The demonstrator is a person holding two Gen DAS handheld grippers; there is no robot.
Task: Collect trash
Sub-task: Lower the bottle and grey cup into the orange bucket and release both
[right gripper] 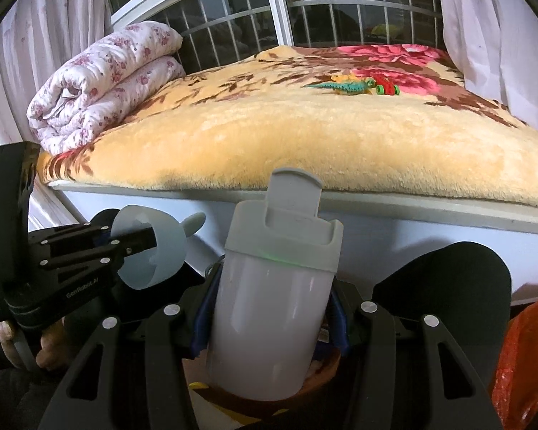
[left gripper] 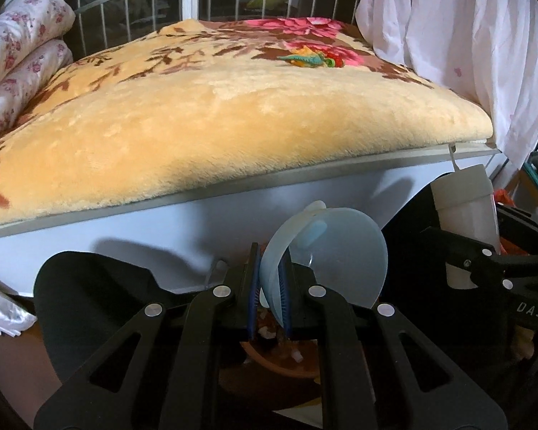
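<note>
A pale blue cup (left gripper: 326, 251), lying on its side with a small handle at the back, is clamped by its rim between the blue pads of the left hand-held gripper (left gripper: 269, 286); one pad sits inside the cup and the other outside. The right wrist view shows the same cup (right gripper: 150, 251) held out in front of the bed's white side panel (right gripper: 394, 236). The right hand-held gripper (right gripper: 269, 322) is closed around a white bottle (right gripper: 272, 315) with a grey flip lid (right gripper: 287, 222), held upright and tilted slightly. The two grippers are near each other, bottle to the right of the cup. Below both, a brown bin (left gripper: 279, 362) with small white scraps inside shows partly between the fingers. Behind them lies the bed, covered by a yellow floral blanket (left gripper: 215, 114). A small toy dinosaur (right gripper: 344, 86) rests on the blanket beside a red toy (right gripper: 385, 86). A rolled floral quilt (right gripper: 104, 82) lies at the bed's left end, by the barred window (right gripper: 233, 21). White curtains (left gripper: 466, 43) hang at the right, and an orange bag (right gripper: 523, 365) is at the lower right.
</note>
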